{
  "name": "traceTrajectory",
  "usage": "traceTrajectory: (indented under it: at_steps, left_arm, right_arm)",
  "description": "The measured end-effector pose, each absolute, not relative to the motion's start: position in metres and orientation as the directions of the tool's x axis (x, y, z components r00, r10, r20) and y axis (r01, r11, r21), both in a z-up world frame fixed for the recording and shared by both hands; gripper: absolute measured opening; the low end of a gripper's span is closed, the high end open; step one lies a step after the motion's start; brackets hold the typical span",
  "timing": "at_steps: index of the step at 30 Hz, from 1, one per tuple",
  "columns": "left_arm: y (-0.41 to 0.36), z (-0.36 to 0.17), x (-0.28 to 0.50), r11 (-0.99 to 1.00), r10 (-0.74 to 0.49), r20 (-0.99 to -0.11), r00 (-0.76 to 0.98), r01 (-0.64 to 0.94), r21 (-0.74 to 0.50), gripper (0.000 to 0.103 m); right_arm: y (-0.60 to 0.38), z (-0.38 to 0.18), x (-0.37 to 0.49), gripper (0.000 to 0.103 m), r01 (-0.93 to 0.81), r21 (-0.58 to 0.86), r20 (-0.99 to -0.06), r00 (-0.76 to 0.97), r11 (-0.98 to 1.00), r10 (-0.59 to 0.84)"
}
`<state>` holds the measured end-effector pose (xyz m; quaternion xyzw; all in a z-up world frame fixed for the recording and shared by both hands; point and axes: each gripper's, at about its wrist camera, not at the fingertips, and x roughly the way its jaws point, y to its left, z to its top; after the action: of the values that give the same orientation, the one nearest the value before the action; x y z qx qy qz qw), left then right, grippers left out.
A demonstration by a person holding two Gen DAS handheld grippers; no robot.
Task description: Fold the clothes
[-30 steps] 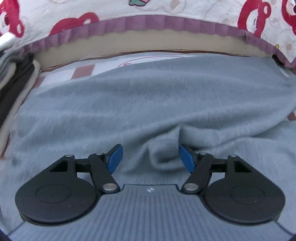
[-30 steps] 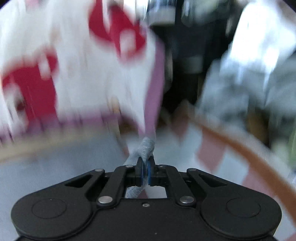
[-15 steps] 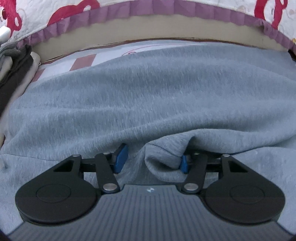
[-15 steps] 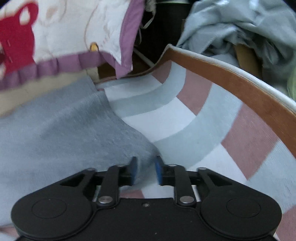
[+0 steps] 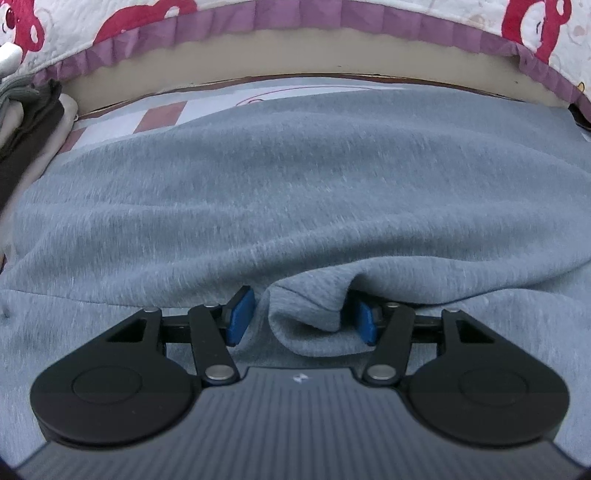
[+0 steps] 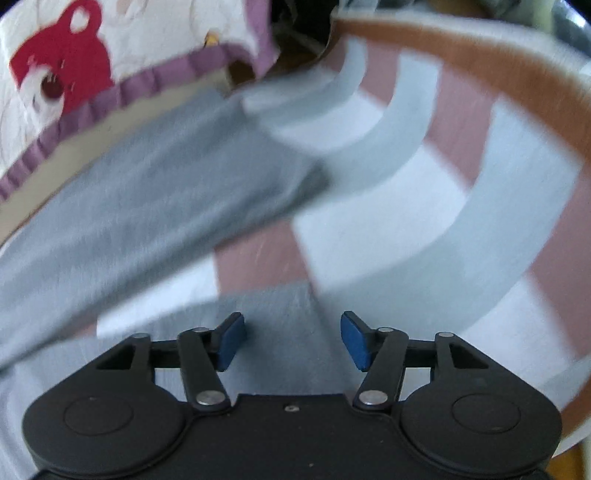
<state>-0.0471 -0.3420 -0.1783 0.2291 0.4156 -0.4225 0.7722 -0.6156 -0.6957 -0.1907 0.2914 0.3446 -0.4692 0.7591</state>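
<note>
A grey fleece garment (image 5: pixel 295 177) lies spread over the table and fills the left wrist view. My left gripper (image 5: pixel 301 319) is open, and a raised fold of the grey cloth (image 5: pixel 310 314) bulges between its blue pads without being pinched. In the right wrist view a folded grey panel (image 6: pixel 147 199) of the garment lies across the upper left, and another grey edge (image 6: pixel 280 325) sits under my right gripper (image 6: pixel 293 339). That gripper is open and holds nothing.
A checked pink, white and pale blue tablecloth (image 6: pixel 388 206) with a brown rim (image 6: pixel 480 48) covers the round table. A white quilt with red bears and purple trim (image 5: pixel 295 14) hangs behind. Stacked folded clothes (image 5: pixel 26 122) sit at the far left.
My right gripper went from shut on a grey cloth edge to open, letting it fall, and then drew back. My left gripper stayed open and slid forward under a fold.
</note>
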Motion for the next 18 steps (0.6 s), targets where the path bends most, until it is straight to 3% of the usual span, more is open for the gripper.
traceTrajectory:
  at_steps: [1, 4, 8, 11, 18]
  left_arm:
    - [-0.340, -0.176, -0.045, 0.540, -0.470, -0.834, 0.291, 0.842, -0.011, 0.056]
    - [-0.326, -0.162, -0.041, 0.561, -0.506, -0.799, 0.325, 0.828, -0.018, 0.056]
    - [-0.301, -0.149, -0.028, 0.574, -0.547, -0.771, 0.327, 0.816, -0.061, 0.060]
    - [-0.285, -0.152, -0.026, 0.562, -0.559, -0.779, 0.284, 0.821, -0.104, 0.063]
    - [-0.259, -0.148, -0.042, 0.470, -0.611, -0.755, 0.240, 0.877, -0.102, 0.063]
  right_arm:
    - [-0.690, -0.188, -0.609, 0.010, 0.906, 0.077, -0.781, 0.315, 0.417, -0.539]
    - [-0.672, -0.179, -0.589, 0.004, 0.873, -0.053, -0.727, 0.298, 0.484, -0.618]
    - [-0.673, -0.145, -0.616, 0.002, 0.935, -0.056, -0.613, 0.244, 0.350, -0.751]
    - [-0.685, -0.168, -0.605, 0.003, 0.913, -0.192, -0.678, 0.141, 0.359, -0.721]
    - [-0.697, -0.210, -0.573, 0.008, 0.879, -0.426, -0.701, -0.169, 0.216, -0.693]
